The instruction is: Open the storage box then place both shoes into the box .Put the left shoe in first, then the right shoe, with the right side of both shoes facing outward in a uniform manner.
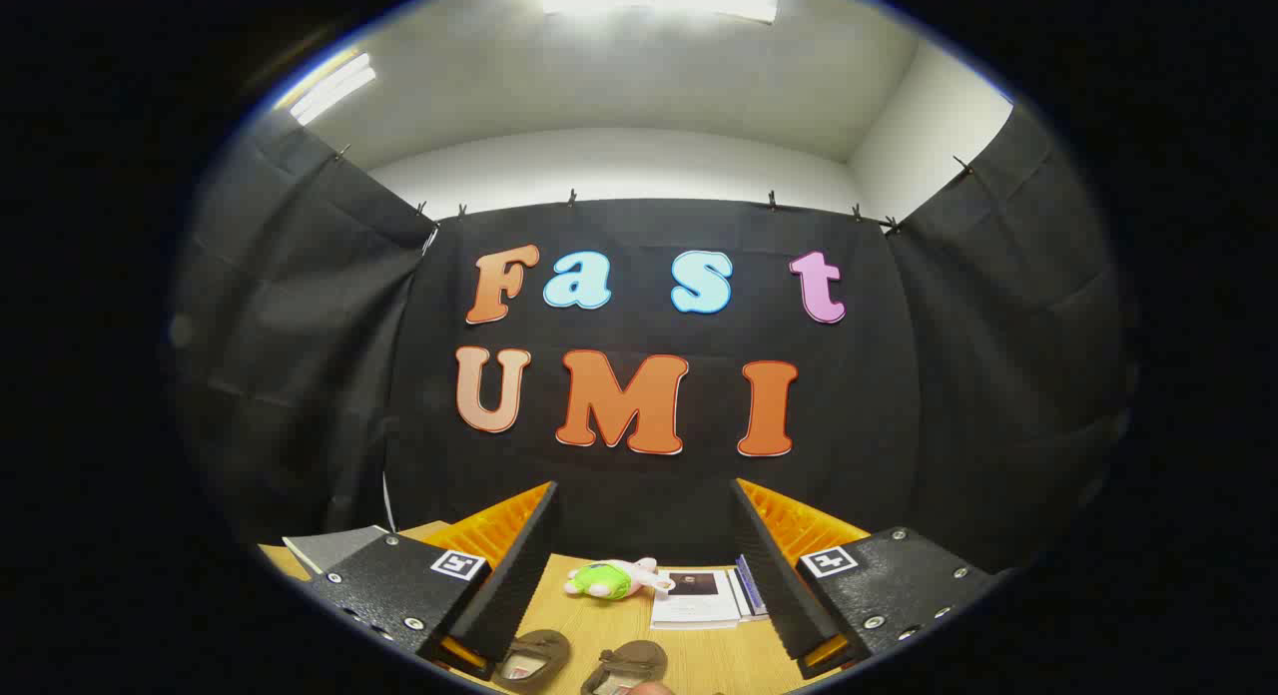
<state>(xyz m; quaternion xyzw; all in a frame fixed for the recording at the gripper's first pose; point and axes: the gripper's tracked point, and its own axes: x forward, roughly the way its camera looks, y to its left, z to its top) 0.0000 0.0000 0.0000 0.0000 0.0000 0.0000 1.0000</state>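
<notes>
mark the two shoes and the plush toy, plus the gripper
left shoe (537, 657): gripper view, on its brown upper, by the left finger.
right shoe (629, 663): gripper view, on its brown upper, between the fingers.
plush toy (609, 579): gripper view, on its green body.
gripper (641, 565): gripper view, midway between the open fingers.

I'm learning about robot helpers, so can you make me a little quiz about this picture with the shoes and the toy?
1. True or false: the gripper is squeezing a shoe.
2. What lies beyond the fingers, beside the booklet? A) plush toy B) cup C) ball
3. Fill in: the two brown shoes lie on the wooden ____.

Key: 1 false, the fingers are open and hold nothing. 2 A, the plush toy. 3 table.
</notes>
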